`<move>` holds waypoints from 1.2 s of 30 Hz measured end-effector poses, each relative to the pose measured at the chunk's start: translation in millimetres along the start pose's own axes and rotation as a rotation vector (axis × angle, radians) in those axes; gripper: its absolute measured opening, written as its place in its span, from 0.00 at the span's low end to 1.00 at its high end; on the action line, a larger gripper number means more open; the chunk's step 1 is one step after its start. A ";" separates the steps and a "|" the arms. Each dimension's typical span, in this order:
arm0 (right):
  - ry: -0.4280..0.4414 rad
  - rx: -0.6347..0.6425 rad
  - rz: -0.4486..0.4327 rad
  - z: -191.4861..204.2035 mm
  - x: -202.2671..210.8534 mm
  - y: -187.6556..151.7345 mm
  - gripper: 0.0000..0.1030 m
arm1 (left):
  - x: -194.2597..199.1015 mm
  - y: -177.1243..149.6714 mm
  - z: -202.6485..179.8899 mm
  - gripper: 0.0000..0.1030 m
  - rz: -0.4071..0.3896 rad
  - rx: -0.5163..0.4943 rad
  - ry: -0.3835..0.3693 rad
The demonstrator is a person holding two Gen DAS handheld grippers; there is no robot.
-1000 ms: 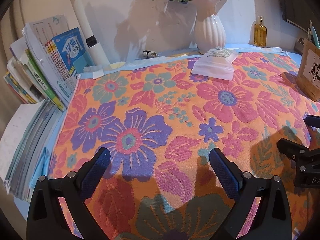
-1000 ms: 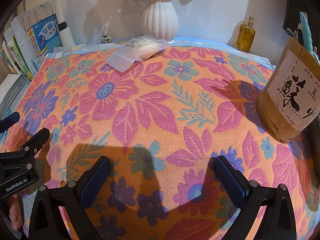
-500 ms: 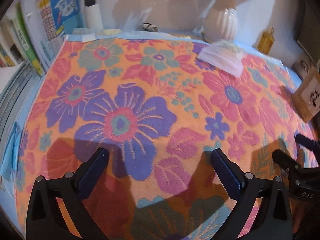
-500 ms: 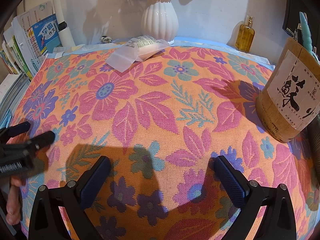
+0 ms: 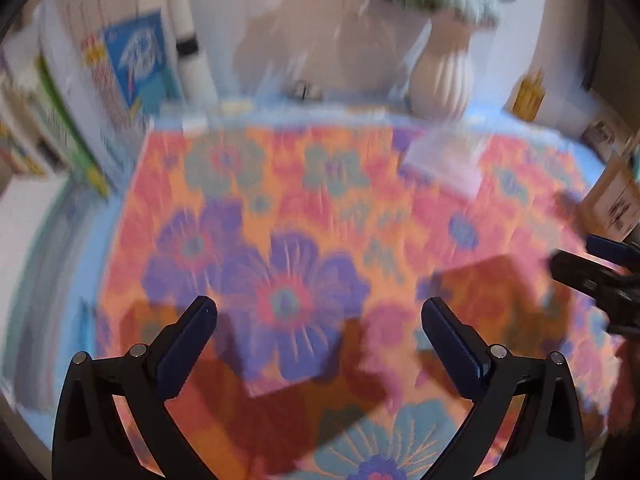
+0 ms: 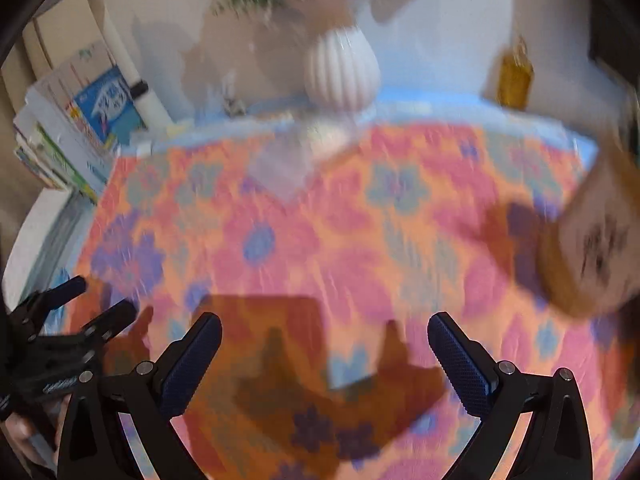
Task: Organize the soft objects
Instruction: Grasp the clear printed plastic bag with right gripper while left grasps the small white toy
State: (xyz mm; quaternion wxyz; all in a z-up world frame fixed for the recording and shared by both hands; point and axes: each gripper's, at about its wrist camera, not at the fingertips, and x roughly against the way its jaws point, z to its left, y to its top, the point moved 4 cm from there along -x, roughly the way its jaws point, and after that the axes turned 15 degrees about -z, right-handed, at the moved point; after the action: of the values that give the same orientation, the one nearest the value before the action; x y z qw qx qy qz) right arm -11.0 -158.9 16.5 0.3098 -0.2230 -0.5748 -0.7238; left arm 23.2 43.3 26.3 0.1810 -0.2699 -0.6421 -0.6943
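An orange floral towel point(image 5: 320, 208) point(image 6: 340, 240) lies spread flat over the desk. A soft white packet point(image 5: 444, 160) point(image 6: 304, 152) rests on its far part, in front of the vase. My left gripper point(image 5: 318, 320) hangs open above the towel's near left part, nothing between its fingers. My right gripper point(image 6: 324, 340) is open too, above the near middle of the towel. Each gripper shows at the edge of the other's view: the right gripper's fingers point(image 5: 592, 276) and the left gripper's fingers point(image 6: 80, 312). Both views are blurred by motion.
A white ribbed vase point(image 5: 440, 84) point(image 6: 340, 72) with flowers stands at the back wall. Books point(image 5: 80, 120) point(image 6: 72, 136) lean at the left. An amber bottle point(image 6: 514, 76) and a brown pen holder point(image 6: 592, 248) stand at the right. A hand point(image 6: 24, 432) shows at lower left.
Both grippers have lifted and pulled back from the towel, so more of the wall and vase shows. Both views have gone blurry. Both stay open.
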 end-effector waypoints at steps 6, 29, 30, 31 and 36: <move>0.074 -0.210 -0.030 6.4 -46.8 47.1 1.00 | -40.6 88.8 14.9 0.99 -0.138 -0.019 -0.049; -0.032 -0.197 -0.132 20.0 -140.9 72.0 0.44 | -280.1 152.6 27.2 0.40 0.010 0.240 -0.002; -0.031 -0.193 -0.133 21.4 -141.1 72.4 0.42 | -280.4 151.4 24.7 0.33 0.007 0.211 0.027; -0.025 -0.191 -0.136 22.6 -141.0 72.8 0.42 | -280.5 150.5 22.4 0.19 0.010 0.194 0.039; 0.043 -0.196 -0.161 21.4 -132.2 69.5 0.41 | -255.9 150.5 11.3 0.19 -0.083 0.163 0.012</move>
State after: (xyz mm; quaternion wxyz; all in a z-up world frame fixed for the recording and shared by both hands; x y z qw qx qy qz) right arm 130.9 -123.0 -19.9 0.2395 -0.1899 -0.5106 -0.8037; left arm 316.6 13.6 -9.3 0.1772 -0.2233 -0.7061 -0.6482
